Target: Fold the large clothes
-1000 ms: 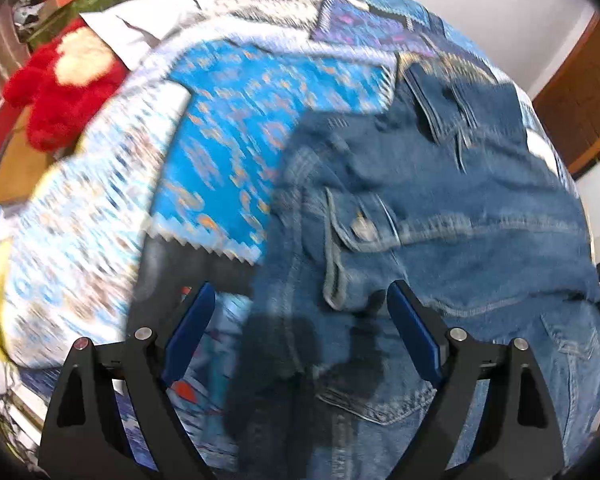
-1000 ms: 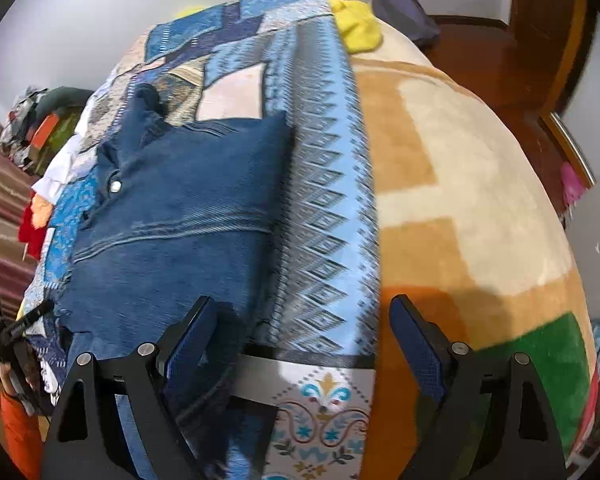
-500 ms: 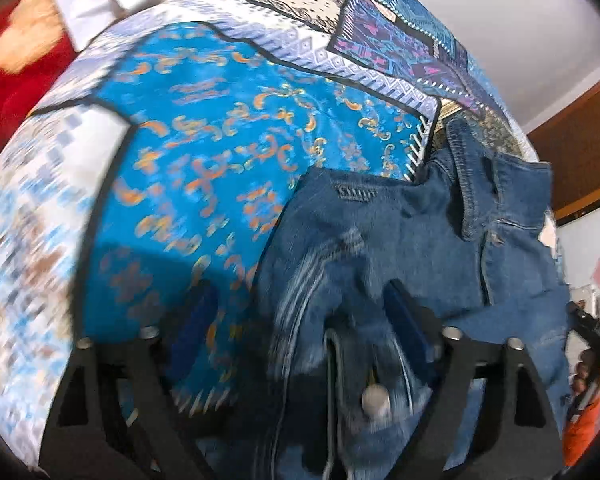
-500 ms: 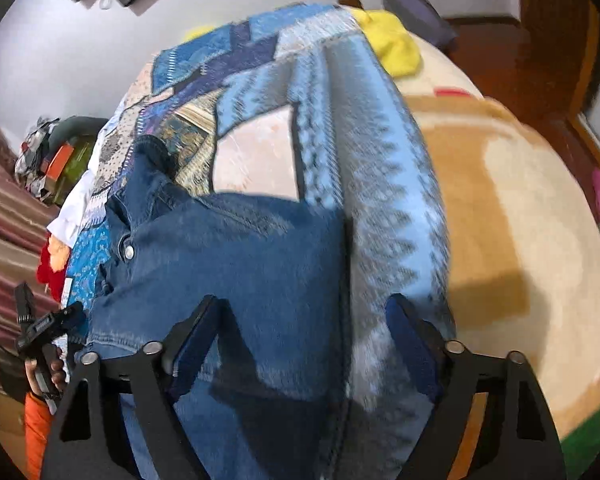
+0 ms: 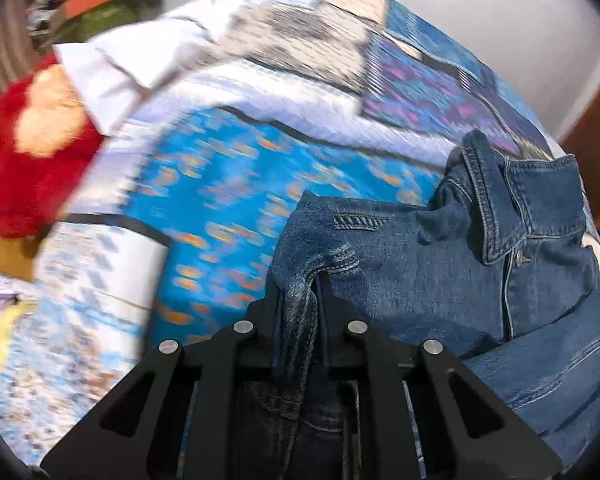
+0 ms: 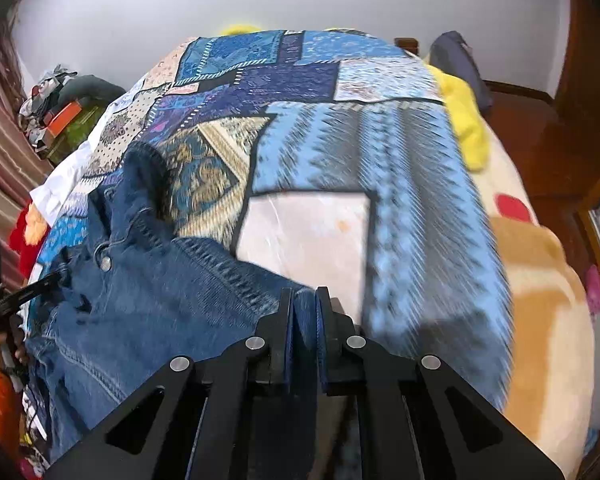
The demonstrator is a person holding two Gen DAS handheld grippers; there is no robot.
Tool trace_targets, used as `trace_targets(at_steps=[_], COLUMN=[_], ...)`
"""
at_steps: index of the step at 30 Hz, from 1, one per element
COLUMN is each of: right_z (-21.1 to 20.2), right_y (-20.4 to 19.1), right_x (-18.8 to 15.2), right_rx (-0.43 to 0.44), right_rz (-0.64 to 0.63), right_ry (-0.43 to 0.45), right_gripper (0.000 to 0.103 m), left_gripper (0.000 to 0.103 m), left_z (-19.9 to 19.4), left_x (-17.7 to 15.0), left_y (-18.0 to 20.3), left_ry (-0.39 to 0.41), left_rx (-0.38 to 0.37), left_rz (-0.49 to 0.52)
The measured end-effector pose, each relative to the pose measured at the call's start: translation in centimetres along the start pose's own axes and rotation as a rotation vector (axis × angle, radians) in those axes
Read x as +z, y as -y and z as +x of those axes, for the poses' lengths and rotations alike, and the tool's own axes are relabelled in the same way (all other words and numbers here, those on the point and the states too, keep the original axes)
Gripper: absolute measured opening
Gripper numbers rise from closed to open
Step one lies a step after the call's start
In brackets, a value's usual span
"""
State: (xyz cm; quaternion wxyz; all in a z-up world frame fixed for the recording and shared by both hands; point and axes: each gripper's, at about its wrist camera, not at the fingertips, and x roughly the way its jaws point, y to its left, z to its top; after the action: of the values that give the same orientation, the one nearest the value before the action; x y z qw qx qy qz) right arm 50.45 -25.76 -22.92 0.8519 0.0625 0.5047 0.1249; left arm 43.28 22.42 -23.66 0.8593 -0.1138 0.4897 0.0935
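A blue denim jacket (image 5: 440, 256) lies on a patchwork bedspread (image 5: 240, 184), collar toward the far side. My left gripper (image 5: 300, 296) is shut on the jacket's left shoulder seam, the fabric bunched between the pads. In the right wrist view the jacket (image 6: 152, 296) fills the lower left, and my right gripper (image 6: 302, 304) is shut on its right shoulder edge. The left gripper also shows in that view (image 6: 16, 300) at the far left, held by a hand in an orange sleeve.
A red and cream plush toy (image 5: 32, 152) and a white cloth (image 5: 140, 64) lie at the bed's left side. A yellow cloth (image 6: 468, 120) and a dark bag (image 6: 456, 64) sit at the far right. A beige and orange blanket (image 6: 540, 320) covers the right part.
Both grippers moved forward to the jacket's shoulders and went from open to shut on the denim. The shoulder fabric is now pinched and lifted slightly.
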Motion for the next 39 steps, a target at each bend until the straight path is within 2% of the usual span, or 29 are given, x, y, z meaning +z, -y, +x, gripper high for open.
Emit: trace_targets(at_steps=[3,6,8,13,17,20,21,23,25,28,30,32,34,36,37,39], right_z=[2.1,3.8,4.8,4.9,4.1,2.5,1.4,-1.1,-3.4,-6.2,-6.8,-6.0,-4.2,-2.2,-2.1,-2.6], right_y=[-1.8,-3.6,-4.6,-6.3,-6.1,-5.9,-6.0,-6.7,-7.5,-8.9,-9.8,-10.4,-10.5,-10.0,-9.7,-9.2], right_x=[1.4,2.4,2.6,2.0,1.6,1.4,1.3,0.9,0.2,-1.3,-2.9,-4.8,-6.4,-7.8,-8.2,-8.7], right_rx=[-0.025,-0.079,-0.14,-0.28,-0.313,-0.311,-0.307,-0.287,-0.225,-0.1,-0.04,-0.024,-0.063,-0.102,-0.093,-0.085], right_rz=[-0.054,-0.112,-0.164,-0.274,-0.279,-0.246,-0.239,-0.229,-0.225,-0.23,-0.248,-0.273,-0.29,-0.301,-0.299,-0.286], right_ry=[0.002,0.015,0.012,0.008,-0.034,-0.04,-0.028,-0.006,0.02,0.017,-0.006,-0.054,-0.111,-0.168,-0.151,-0.117], right_gripper=[0.007,0.008,0.008,0.008,0.008,0.008,0.008,0.008,0.008,0.008,0.008,0.008,0.008,0.008,0.008,0.008], left_gripper=[0.015,0.016,0.017,0.019,0.023,0.031,0.032,0.039,0.062,0.081,0.085,0.085,0.085,0.085,0.088,0.09], left_z=[0.4,0.6,0.4,0.6,0.0,-2.0,-2.7,-5.0,-7.3,-9.6,-9.8,-8.9,-7.0,-4.4,-3.2,-2.6], left_x=[-0.2,-0.5,-0.6,-0.5,-0.6,-0.9,-1.0,-1.4,-2.1,-3.7,-4.8,-6.4,-7.7,-8.9,-9.5,-10.2], left_y=[-1.7,-2.7,-3.0,-2.1,-1.8,-1.4,-1.3,-0.6,0.3,2.0,3.3,4.7,5.2,4.7,4.3,3.5], left_ry=[-0.012,-0.016,-0.024,-0.046,-0.08,-0.069,-0.059,-0.023,0.023,0.07,0.068,0.049,0.009,-0.066,-0.098,-0.094], left_rx=[0.056,0.026,0.034,0.072,0.067,0.098,0.097,0.097,0.091,0.044,0.021,0.047,0.104,0.173,0.194,0.158], left_rz=[-0.013,-0.03,-0.035,0.008,0.017,0.028,0.037,0.074,0.109,0.147,0.182,0.234,0.256,0.263,0.26,0.24])
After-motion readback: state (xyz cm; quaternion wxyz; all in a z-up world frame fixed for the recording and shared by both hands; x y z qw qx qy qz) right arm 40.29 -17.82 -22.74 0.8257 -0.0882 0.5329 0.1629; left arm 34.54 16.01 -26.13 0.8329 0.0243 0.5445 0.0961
